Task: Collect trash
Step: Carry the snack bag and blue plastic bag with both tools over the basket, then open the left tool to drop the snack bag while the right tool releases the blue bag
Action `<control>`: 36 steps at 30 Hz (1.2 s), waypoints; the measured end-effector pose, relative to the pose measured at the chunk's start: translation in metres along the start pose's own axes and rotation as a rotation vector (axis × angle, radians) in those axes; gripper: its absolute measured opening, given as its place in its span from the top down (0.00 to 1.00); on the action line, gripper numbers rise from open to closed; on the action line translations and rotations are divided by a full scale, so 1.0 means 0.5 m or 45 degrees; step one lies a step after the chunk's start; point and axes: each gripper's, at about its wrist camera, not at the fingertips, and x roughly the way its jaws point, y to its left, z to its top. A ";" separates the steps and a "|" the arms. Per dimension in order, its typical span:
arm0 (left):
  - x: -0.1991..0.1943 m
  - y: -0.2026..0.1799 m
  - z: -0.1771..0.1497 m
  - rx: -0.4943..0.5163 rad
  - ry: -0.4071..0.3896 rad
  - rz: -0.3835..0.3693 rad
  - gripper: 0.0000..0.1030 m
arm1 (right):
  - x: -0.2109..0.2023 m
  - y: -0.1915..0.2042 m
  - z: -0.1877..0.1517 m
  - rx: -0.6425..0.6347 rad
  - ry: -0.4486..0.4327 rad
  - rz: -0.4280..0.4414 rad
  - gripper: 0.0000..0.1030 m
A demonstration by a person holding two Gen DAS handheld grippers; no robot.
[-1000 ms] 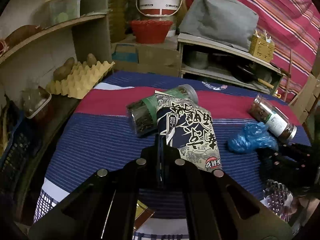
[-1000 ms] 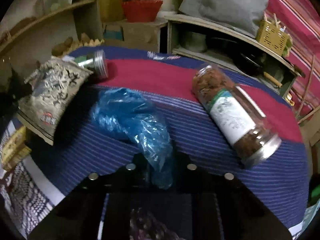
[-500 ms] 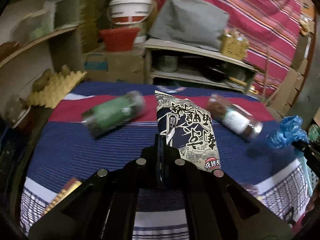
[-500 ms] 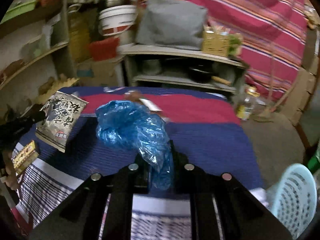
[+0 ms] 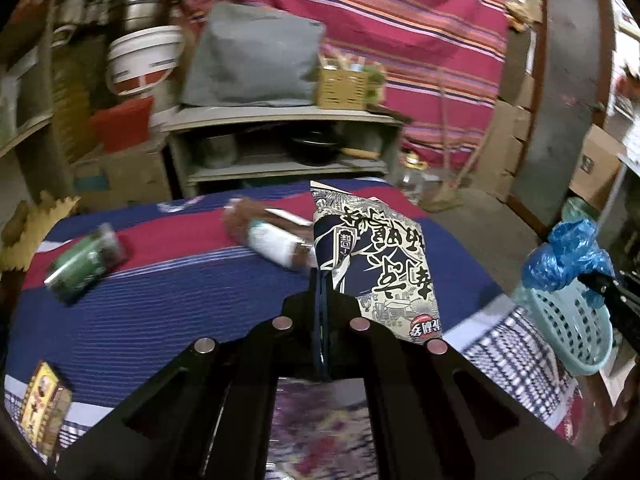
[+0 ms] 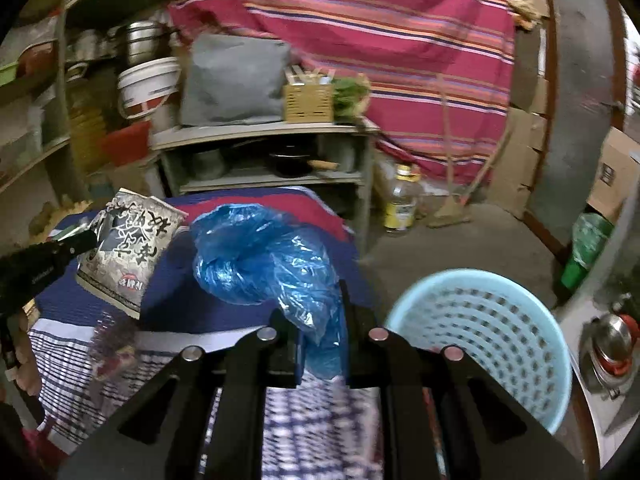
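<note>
My left gripper (image 5: 321, 280) is shut on an empty snack bag (image 5: 376, 256) printed in navy and cream, held up over the striped table cloth (image 5: 168, 304). My right gripper (image 6: 320, 312) is shut on a crumpled blue plastic bag (image 6: 264, 260), lifted near the table's right edge. A pale blue perforated basket (image 6: 488, 336) stands on the floor just right of the right gripper. The left wrist view shows that blue bag (image 5: 564, 256) hanging above the basket (image 5: 568, 328). The right wrist view shows the snack bag (image 6: 128, 240) in the left gripper (image 6: 86, 242).
Two jars lie on the cloth, one green-labelled (image 5: 84, 260), one with brown contents (image 5: 272, 236). A yellow box (image 5: 44, 408) sits at the near left. A grey shelf unit (image 6: 264, 160) stands behind the table. An oil bottle (image 6: 402, 200) and cardboard boxes (image 6: 616, 176) stand on the floor.
Both grippers have swung right with their loads lifted off the cloth. The basket has come into view beside the right gripper, and the jars have slid left in the left wrist view.
</note>
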 end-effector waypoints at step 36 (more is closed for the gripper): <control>0.120 -0.519 -0.092 0.313 0.095 -0.282 0.43 | 0.006 -0.394 -0.145 0.378 0.099 -0.238 0.87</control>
